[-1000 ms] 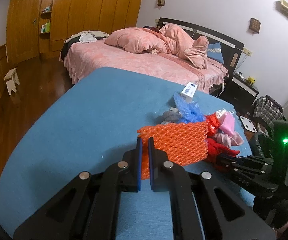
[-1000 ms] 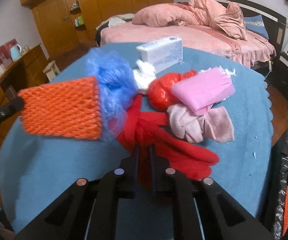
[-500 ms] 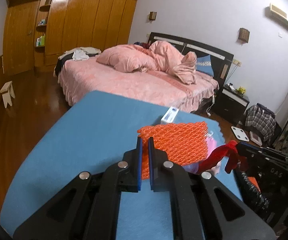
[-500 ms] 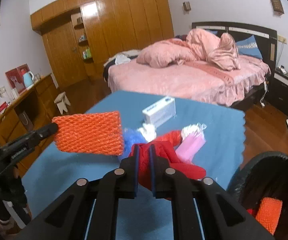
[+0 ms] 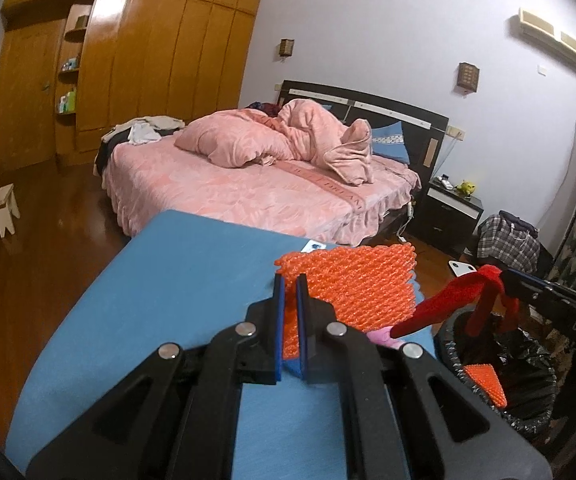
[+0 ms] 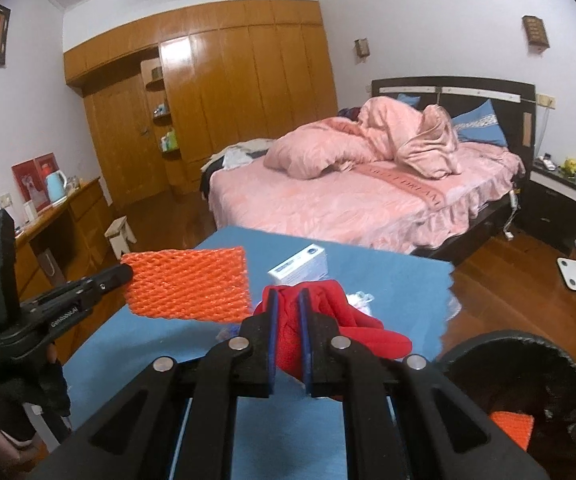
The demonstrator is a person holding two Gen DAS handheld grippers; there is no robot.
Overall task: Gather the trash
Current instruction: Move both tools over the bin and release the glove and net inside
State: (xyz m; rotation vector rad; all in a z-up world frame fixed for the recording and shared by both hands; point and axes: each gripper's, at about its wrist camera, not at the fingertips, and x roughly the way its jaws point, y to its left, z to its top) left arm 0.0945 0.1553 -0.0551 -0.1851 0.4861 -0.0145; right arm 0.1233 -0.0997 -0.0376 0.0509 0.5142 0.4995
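Observation:
My left gripper is shut on an orange foam net and holds it above the blue table; the net also shows in the right wrist view. My right gripper is shut on a red glove, lifted off the table; in the left wrist view the glove hangs over the black-lined trash bin. The bin holds another orange net piece.
A white box and bits of pink and white trash lie on the table behind the glove. A pink bed stands beyond the table. A wooden wardrobe, a dresser, a stool and a nightstand line the room.
Both grippers have risen from the table with their loads. The right gripper has carried the red glove from the trash pile to the bin at the right. The net has been lifted higher.

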